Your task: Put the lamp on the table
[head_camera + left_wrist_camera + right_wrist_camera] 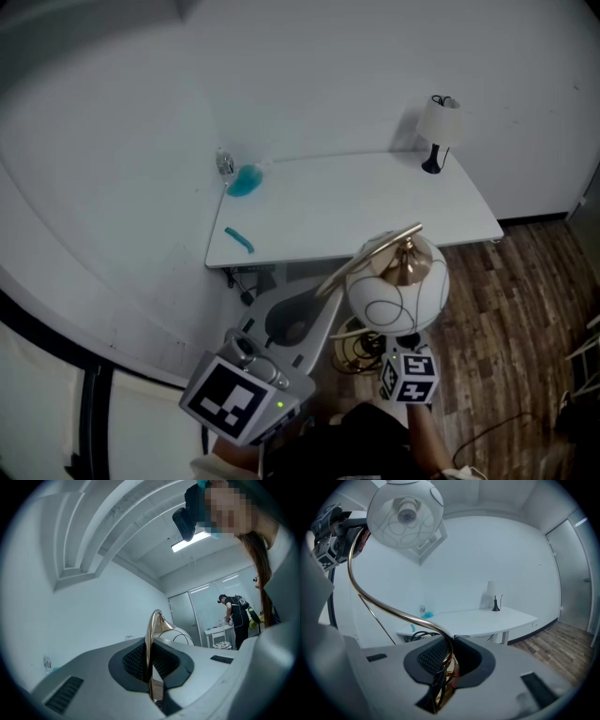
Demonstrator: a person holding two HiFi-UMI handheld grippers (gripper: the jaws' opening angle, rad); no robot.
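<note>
Pinching lamp (397,286) at two places: left gripper (150,670) clamps the gold arm, right gripper (446,667) the lower stem. Lamp hangs aloft, short of worktop (356,211).

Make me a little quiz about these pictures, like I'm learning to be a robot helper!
1. True or false: the globe lamp already stands on the table.
2. What is the left gripper shut on? A) the globe lamp B) a cup C) nothing
3. Fill in: the small lamp at the table's far corner has a ___ shade.

Key: 1 false, both grippers hold it above the floor; 2 A; 3 white.
</note>
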